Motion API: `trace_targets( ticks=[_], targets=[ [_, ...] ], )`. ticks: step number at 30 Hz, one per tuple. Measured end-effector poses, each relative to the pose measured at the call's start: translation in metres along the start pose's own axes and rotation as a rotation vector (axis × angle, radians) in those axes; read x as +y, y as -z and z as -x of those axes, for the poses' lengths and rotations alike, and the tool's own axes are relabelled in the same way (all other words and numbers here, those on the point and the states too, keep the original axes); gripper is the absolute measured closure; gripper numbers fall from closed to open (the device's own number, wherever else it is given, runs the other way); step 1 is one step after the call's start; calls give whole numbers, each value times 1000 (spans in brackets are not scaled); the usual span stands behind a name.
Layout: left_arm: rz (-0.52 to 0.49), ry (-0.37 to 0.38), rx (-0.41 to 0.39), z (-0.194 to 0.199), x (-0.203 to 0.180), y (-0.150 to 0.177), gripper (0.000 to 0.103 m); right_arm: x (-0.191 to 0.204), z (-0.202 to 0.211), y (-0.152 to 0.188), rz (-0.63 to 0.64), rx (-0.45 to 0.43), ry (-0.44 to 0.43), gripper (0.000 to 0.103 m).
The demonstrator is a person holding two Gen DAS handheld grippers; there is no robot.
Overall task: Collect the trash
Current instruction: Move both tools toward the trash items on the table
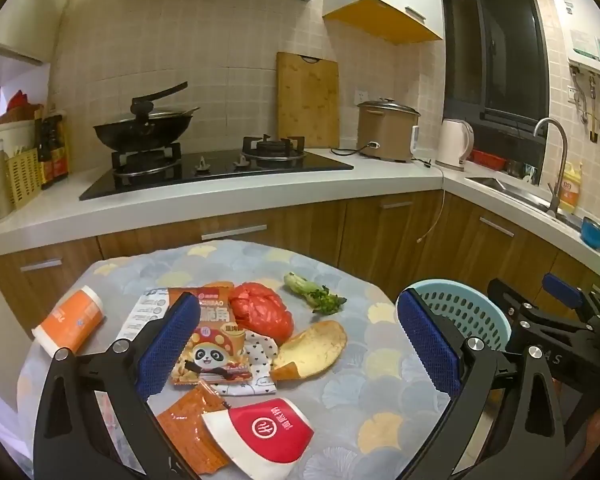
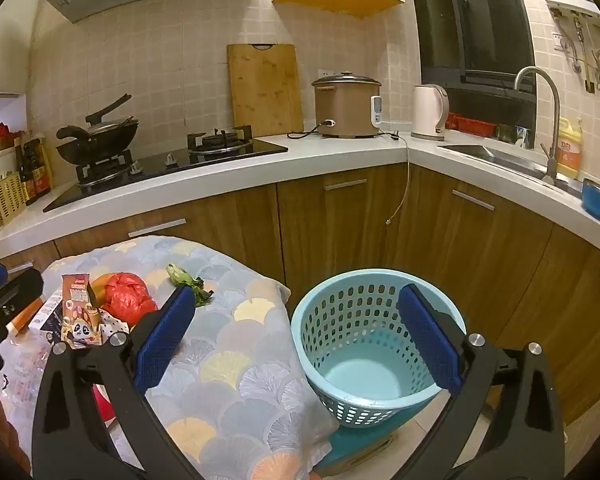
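Observation:
Trash lies on a table with a patterned cloth (image 1: 372, 400): a panda snack bag (image 1: 212, 352), a red plastic bag (image 1: 262, 312), a green vegetable stalk (image 1: 314, 294), a piece of peel (image 1: 314, 350), an orange cup (image 1: 70, 322), an orange wrapper (image 1: 192, 436) and a red-and-white packet (image 1: 266, 432). My left gripper (image 1: 300, 344) is open above the pile and holds nothing. My right gripper (image 2: 300, 336) is open and empty, over the rim of a light blue perforated basket (image 2: 356, 344) that stands right of the table. The right gripper also shows in the left wrist view (image 1: 540, 312).
Wooden cabinets (image 2: 340, 216) under a white counter (image 1: 220, 196) stand behind the table. On the counter are a stove with a wok (image 1: 144, 128), a cutting board (image 1: 308, 100), a rice cooker (image 1: 386, 130), a kettle (image 1: 454, 144) and a sink (image 2: 496, 158).

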State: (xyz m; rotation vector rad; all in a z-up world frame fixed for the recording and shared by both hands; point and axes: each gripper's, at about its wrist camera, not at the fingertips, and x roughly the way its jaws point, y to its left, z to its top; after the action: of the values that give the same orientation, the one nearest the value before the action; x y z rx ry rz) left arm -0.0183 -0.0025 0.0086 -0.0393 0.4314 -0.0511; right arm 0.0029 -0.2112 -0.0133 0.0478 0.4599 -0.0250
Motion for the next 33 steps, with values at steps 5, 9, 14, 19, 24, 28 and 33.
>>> trace_targets(
  ticks=[5, 9, 14, 19, 24, 28, 33],
  targets=[
    [0, -2, -1, 1, 1, 2, 8, 4, -2, 3, 8, 9, 0, 6],
    [5, -1, -3, 2, 3, 3, 8, 5, 0, 3, 10, 2, -2, 6],
    [14, -1, -5, 3, 6, 5, 8, 7, -2, 4, 12, 4, -11, 8],
    [20, -1, -5, 6, 13, 2, 8, 11, -2, 3, 14, 4, -20, 9],
    [20, -12, -7, 6, 18, 1, 8, 17, -4, 4, 27, -4, -25, 12],
    [27, -21, -14, 11, 21, 2, 8, 23, -6, 4, 54, 10, -22, 12],
    [42, -27, -13, 12, 29, 3, 8, 31, -8, 4, 77, 16, -27, 12]
  ],
)
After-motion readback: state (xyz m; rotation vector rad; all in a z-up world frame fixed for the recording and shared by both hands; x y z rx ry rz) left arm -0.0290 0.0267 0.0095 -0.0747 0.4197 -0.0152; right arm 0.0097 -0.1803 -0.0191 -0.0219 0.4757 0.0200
